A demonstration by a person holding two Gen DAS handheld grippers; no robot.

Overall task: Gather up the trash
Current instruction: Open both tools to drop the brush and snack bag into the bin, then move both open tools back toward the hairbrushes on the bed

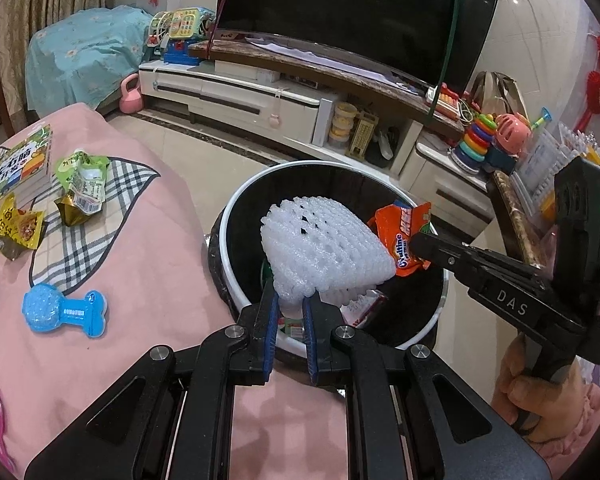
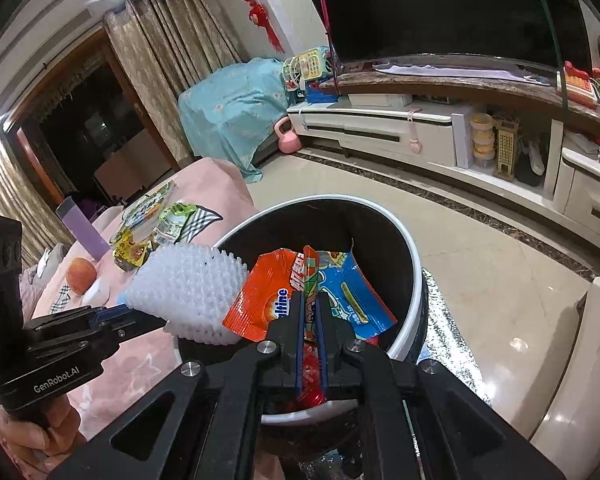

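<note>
Presently both pieces of trash hang over the mouth of the waste bin (image 1: pixel 236 216), a round black container with a white rim that serves as the landmark throughout. Left hand-held gripper (image 1: pixel 291 304): jaws drawn narrow and pinching the lower edge of a white foam fruit net (image 1: pixel 324 248), which stands above the near half of the bin's opening. Right hand-held gripper (image 2: pixel 310 308): jaws likewise narrow, clamped on an orange-and-blue snack wrapper (image 2: pixel 268 300) held over the bin's interior, just beside the foam net. Other wrappers already lie at the bottom of the bin. On the pink-covered surface (image 1: pixel 148 264) left of the bin, further litter remains: a green packet (image 1: pixel 85 184) and a yellow packet (image 1: pixel 18 226), both well apart from the bin's rim, near a stack of books (image 1: pixel 16 168); a blue toy (image 1: pixel 66 310) lies nearer the bin. The step in hand appears to be the drop-off: carried items are positioned for release. The next move calls for opening each pair of jaws while the item is squarely inside the rim. The light foam net may cling to a pad or drift toward the rim, so it is best released low within the opening, and the remaining packets fetched afterwards.
</note>
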